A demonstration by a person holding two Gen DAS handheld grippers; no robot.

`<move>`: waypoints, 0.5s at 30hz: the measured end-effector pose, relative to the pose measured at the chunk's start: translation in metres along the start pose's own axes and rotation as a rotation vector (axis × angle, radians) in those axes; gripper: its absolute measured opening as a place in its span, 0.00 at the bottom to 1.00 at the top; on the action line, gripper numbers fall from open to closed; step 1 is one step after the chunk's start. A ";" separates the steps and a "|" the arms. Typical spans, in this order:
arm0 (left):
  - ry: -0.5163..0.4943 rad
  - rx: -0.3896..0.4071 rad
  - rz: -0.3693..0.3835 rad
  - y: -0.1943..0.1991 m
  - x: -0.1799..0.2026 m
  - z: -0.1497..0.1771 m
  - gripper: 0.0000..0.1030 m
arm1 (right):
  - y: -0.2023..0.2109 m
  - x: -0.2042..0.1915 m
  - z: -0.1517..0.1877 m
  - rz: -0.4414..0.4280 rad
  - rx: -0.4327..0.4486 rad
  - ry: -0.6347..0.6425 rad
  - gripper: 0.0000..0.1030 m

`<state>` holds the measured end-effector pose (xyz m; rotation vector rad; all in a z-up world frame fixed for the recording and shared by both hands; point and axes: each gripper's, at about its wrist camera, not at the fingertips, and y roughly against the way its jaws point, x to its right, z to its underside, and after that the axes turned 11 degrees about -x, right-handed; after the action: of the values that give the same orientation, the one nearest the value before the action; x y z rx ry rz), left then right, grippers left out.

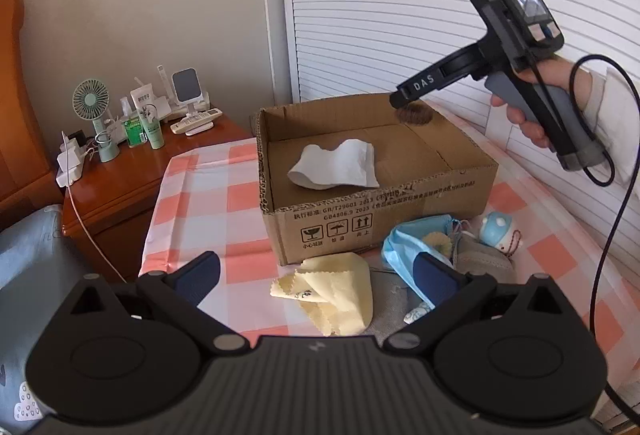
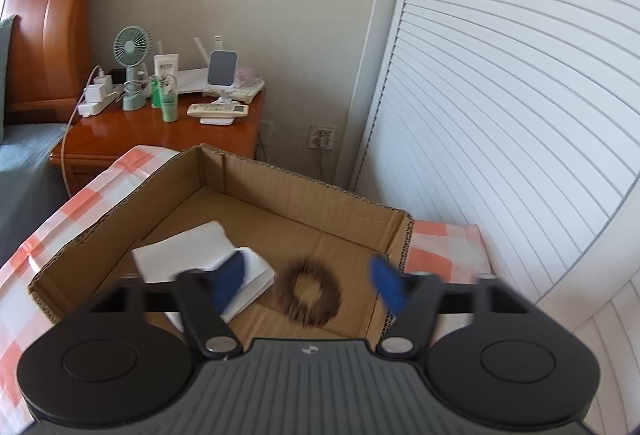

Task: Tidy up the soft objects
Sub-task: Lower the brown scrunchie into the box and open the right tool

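Note:
An open cardboard box (image 1: 360, 219) stands on the pink-checked tablecloth (image 1: 200, 203). A white folded cloth (image 1: 336, 165) lies inside it. A brown furry hair ring (image 1: 416, 113) is just under the tip of my right gripper (image 1: 402, 99), over the box's far right corner. In the right wrist view the hair ring (image 2: 310, 295) sits blurred between the wide-apart blue pads, touching neither, and my right gripper (image 2: 308, 275) is open. My left gripper (image 1: 316, 275) is open above a yellow cloth (image 1: 332, 295). Beside it lie a light blue pouch (image 1: 404, 247) and a blue mushroom toy (image 1: 496, 229).
A wooden nightstand (image 1: 132, 171) at the left carries a small fan (image 1: 91, 103), bottles and a remote. White louvred doors (image 1: 400, 15) stand close behind the box. A black cable (image 1: 612, 235) hangs from the right hand. A grey soft item (image 1: 484, 255) lies by the pouch.

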<state>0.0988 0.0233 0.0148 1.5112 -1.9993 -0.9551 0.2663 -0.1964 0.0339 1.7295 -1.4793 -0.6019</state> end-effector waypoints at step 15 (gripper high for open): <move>-0.008 -0.005 0.017 0.007 0.007 0.019 0.99 | 0.055 -0.002 0.053 0.001 0.036 -0.053 1.00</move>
<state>0.0790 0.0222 0.0072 1.4880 -2.0105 -0.9604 0.1918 -0.2099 0.0455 1.7526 -1.5362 -0.6288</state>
